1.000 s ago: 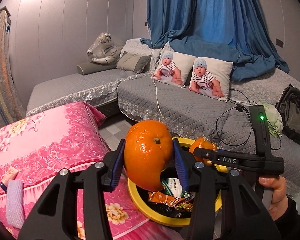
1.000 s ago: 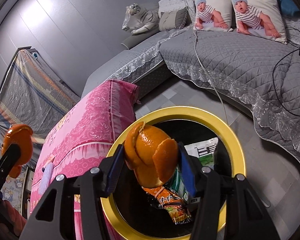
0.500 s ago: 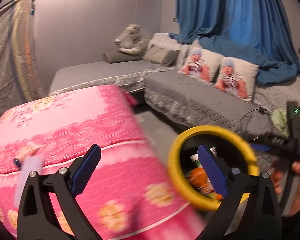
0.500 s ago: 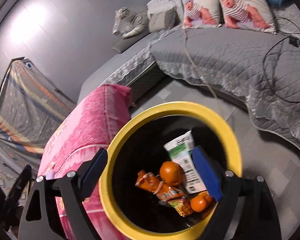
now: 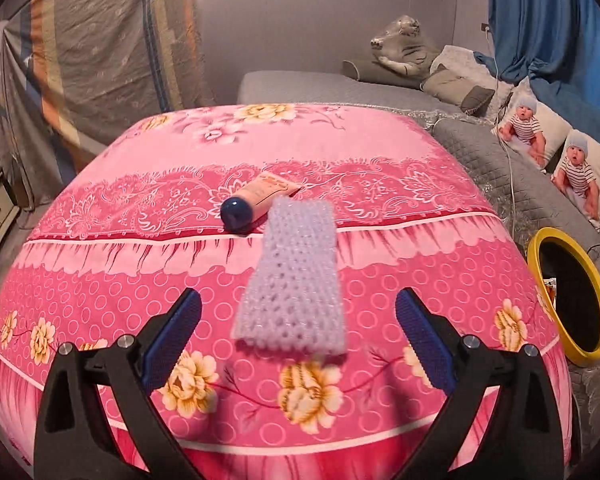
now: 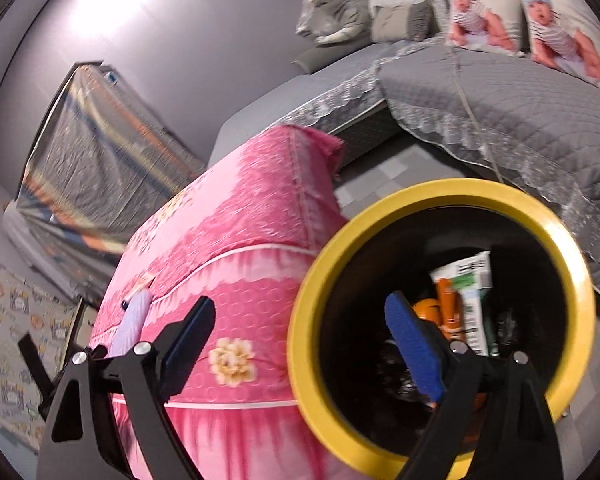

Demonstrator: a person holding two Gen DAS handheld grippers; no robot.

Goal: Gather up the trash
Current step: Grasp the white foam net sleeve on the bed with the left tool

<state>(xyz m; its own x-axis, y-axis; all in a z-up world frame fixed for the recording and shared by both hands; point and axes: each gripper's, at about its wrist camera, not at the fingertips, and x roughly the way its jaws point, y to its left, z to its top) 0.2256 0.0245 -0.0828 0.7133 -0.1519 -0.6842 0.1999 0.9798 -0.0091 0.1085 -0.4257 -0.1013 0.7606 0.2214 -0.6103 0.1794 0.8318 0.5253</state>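
The left gripper (image 5: 298, 334) hangs over the pink flowered table (image 5: 140, 280), its jaws wide apart and holding nothing. Just ahead of it lies a lilac foam net sleeve (image 5: 296, 276), and touching the sleeve's far end is a tube with a dark blue cap (image 5: 256, 200). The right gripper (image 6: 300, 332) stands at the yellow-rimmed bin (image 6: 312, 280) beside the table, jaws apart and empty. In the bin lie orange peel (image 6: 430, 306) and a white and green wrapper (image 6: 470, 280).
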